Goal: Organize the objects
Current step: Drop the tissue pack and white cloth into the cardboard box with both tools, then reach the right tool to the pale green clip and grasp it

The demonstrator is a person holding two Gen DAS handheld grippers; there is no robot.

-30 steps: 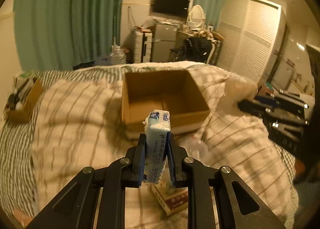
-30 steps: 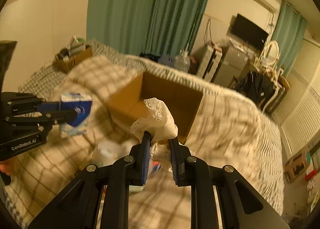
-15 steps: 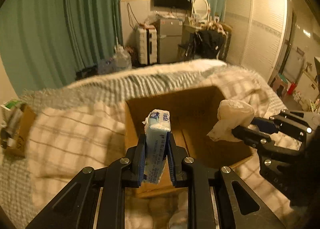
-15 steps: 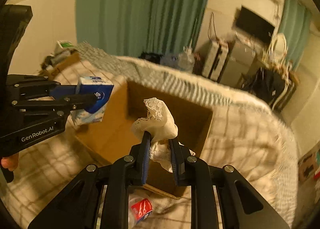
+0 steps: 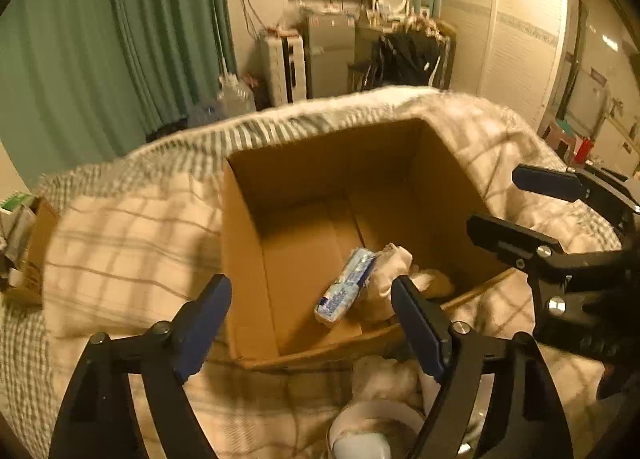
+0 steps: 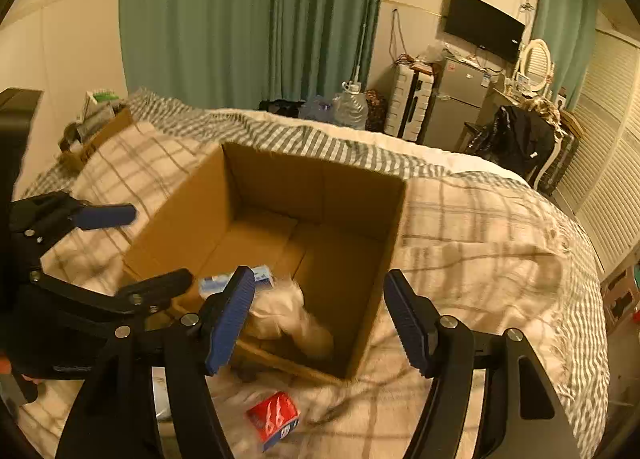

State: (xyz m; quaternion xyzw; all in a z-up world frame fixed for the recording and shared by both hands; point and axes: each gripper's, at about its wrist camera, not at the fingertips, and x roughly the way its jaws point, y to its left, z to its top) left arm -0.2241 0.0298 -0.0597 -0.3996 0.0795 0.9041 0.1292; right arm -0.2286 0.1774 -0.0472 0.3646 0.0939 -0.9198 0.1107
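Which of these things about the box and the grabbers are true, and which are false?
1. The blue tissue pack lies inside the cardboard box. True.
2. The left hand-held gripper is clamped on the tissue pack. False: its fingers are spread wide and hold nothing.
3. The white lace cloth is in the box, beside the tissue pack. True.
4. The right hand-held gripper is shut. False: it is open and empty.
5. The red packet is inside the box. False: it lies on the plaid blanket, outside the box's near wall.
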